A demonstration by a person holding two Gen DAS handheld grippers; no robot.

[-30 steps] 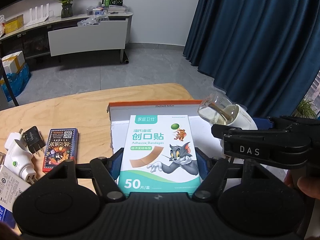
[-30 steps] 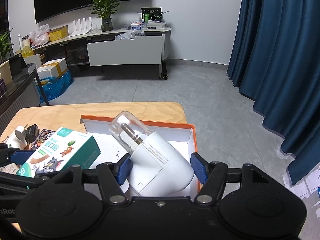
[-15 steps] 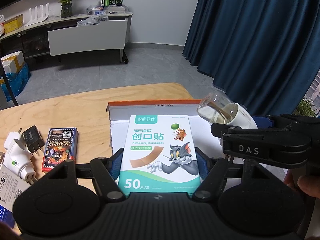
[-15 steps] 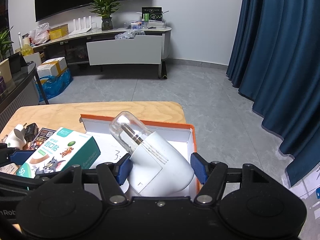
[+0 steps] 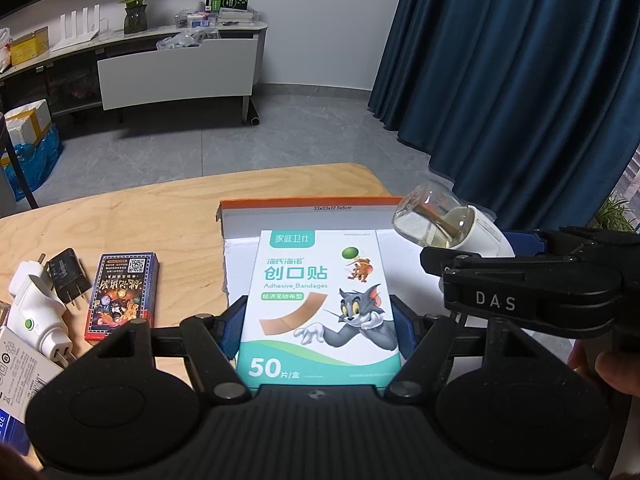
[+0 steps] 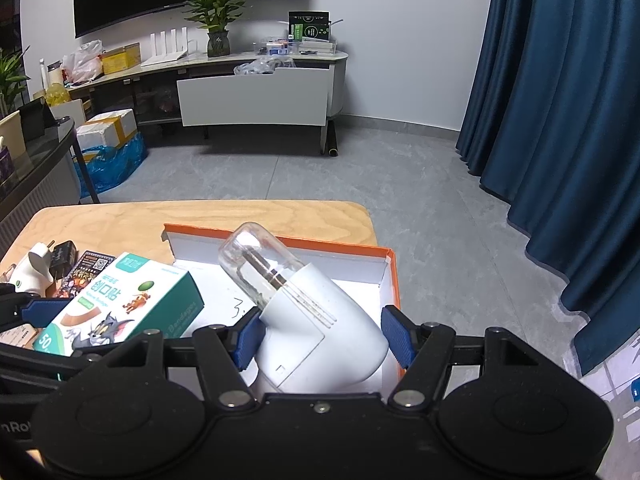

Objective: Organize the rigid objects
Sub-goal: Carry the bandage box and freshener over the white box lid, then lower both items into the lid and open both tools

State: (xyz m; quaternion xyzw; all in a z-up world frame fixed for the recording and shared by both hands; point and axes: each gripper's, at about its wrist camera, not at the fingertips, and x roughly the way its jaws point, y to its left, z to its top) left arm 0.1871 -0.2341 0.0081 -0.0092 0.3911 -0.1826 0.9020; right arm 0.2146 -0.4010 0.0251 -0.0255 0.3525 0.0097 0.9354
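My left gripper (image 5: 318, 330) is shut on a teal and white bandage box (image 5: 320, 300), held over the orange-rimmed white box (image 5: 312, 204). The bandage box also shows in the right wrist view (image 6: 120, 304). My right gripper (image 6: 322, 340) is shut on a white plug-in device with a clear glass bottle (image 6: 312, 312), held over the right part of the orange-rimmed box (image 6: 388, 276). In the left wrist view the device (image 5: 448, 222) shows at the right, above the right gripper's black body.
On the wooden table (image 5: 140, 220) left of the box lie a dark card box (image 5: 122, 292), a black charger (image 5: 66, 276) and a white plug adapter (image 5: 36, 312). A white carton corner (image 5: 20, 376) lies at the left edge. Blue curtains hang to the right.
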